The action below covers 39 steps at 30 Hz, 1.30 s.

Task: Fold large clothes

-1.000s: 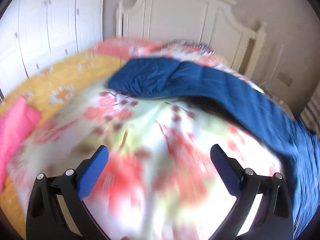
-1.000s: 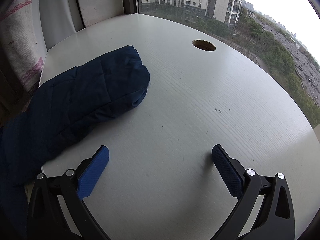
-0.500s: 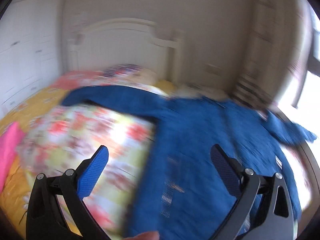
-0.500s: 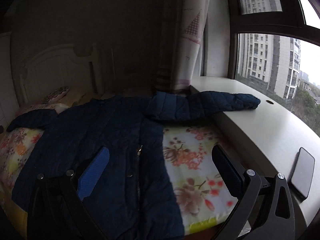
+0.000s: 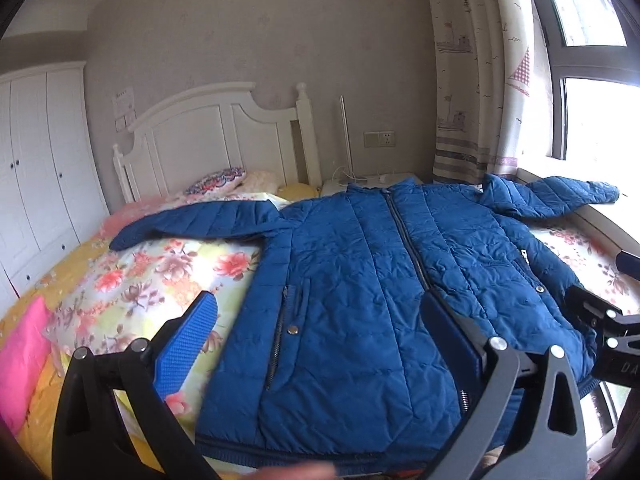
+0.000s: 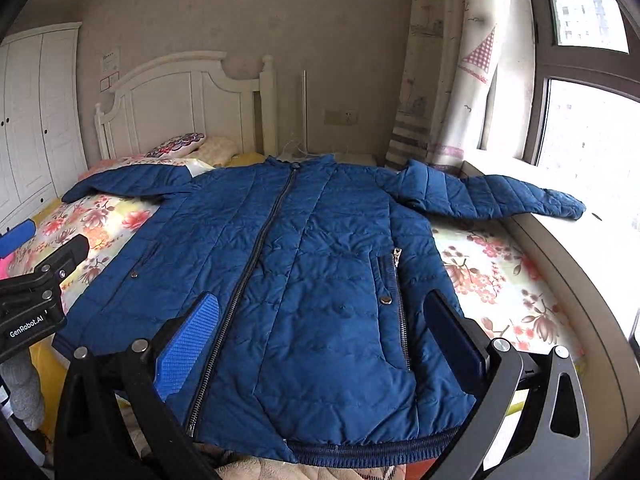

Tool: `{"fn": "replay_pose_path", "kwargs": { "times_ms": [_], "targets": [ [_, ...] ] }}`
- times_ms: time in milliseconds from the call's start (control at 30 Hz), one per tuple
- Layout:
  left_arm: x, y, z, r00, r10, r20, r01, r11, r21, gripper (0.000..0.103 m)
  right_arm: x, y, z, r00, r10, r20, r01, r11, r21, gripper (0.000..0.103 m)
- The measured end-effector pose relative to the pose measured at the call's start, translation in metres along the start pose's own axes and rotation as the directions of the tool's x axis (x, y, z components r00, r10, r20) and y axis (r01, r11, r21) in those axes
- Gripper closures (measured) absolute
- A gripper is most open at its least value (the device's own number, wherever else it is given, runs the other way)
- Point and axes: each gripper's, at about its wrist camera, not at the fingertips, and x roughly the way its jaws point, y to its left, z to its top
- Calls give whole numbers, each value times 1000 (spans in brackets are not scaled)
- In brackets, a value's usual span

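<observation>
The jacket [image 6: 312, 280] now lies spread flat, zipped front up, across the bed [image 6: 500, 280], one sleeve [image 6: 520, 200] reaching over the window-side edge. Both tongs [image 5: 316, 336] [image 6: 320, 332] have pulled back to the foot edge, released and empty, so folding seems ready to begin.

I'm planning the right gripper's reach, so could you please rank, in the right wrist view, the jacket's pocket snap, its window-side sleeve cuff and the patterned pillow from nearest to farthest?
From the right gripper, open and empty:
1. Pocket snap, just ahead, toward the right finger.
2. Sleeve cuff, far right, lying on the window ledge.
3. Patterned pillow, far left, by the headboard.
</observation>
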Motion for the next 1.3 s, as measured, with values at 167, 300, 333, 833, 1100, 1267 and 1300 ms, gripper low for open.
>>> {"fn": "replay_pose_path", "kwargs": {
  "times_ms": [167, 300, 333, 833, 1100, 1267, 1300],
  "targets": [
    [4, 5, -2, 999, 3, -35, -3, 1000, -16, 2, -2, 2, 1, 1000, 8, 15, -8, 1000, -9, 5],
    [5, 8, -2, 999, 3, -38, -4, 1000, -23, 2, -3, 6, 0, 1000, 16, 20, -16, 1000, -23, 5],
    [5, 9, -2, 999, 3, -39, -4, 1000, -24, 2, -4, 7, 0, 1000, 18, 23, -17, 1000, -25, 5],
    [6, 10, -4, 999, 1, -51, -2, 1000, -30, 2, -3, 5, 1, 999, 28, 27, -27, 999, -22, 5],
    [7, 9, -6, 998, 1, -57, -2, 1000, -31, 2, -2, 4, 0, 999, 31, 21, -31, 999, -14, 5],
    [8, 10, -6, 998, 5, -61, -7, 999, -33, 2, -1, 4, -1, 999, 33, 17, -33, 999, -14, 5],
    [8, 11, -6, 998, 6, -62, -8, 999, -36, 2, -1, 3, -1, 999, 33, 17, -33, 999, -15, 5]
  ]
}}
